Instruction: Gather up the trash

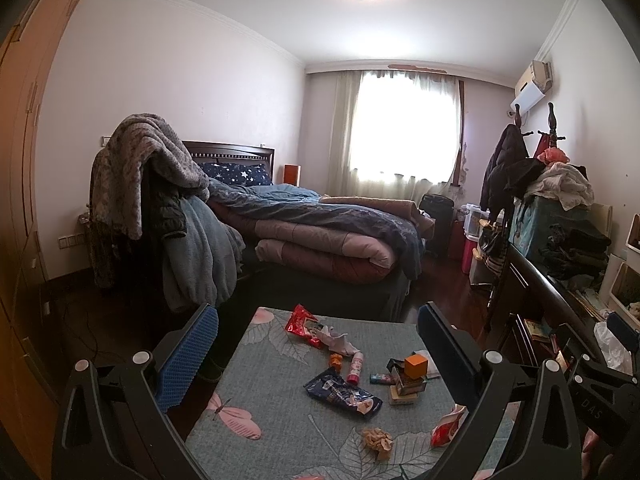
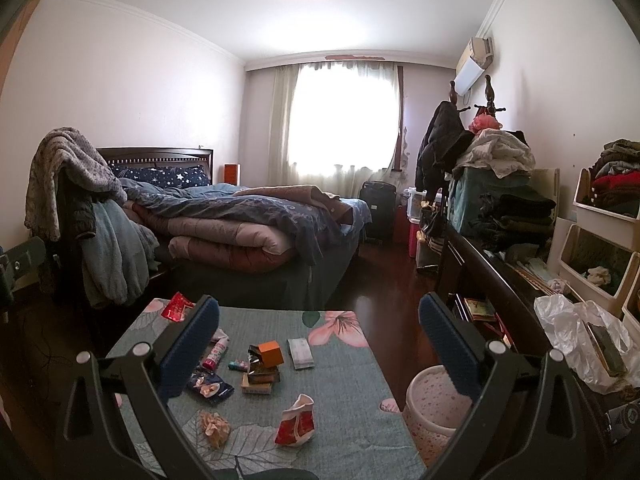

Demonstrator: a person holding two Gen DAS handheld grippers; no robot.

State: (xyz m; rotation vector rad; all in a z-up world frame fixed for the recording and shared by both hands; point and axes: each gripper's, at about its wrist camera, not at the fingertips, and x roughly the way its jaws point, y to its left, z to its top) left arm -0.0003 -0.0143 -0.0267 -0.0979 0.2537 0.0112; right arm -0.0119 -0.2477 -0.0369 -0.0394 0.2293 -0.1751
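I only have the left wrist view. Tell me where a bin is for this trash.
Observer: A pale speckled wastebasket stands on the floor right of the table.
Operator: Say what lies on the table nearest it.
Observer: A torn red-and-white wrapper, near the front right edge.
Operator: Report the right hand-held gripper.
Observer: The right hand-held gripper is open and holds nothing, above the table.

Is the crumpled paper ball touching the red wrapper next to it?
Apart. The right wrist view shows bare tablecloth between the paper ball and the red wrapper.
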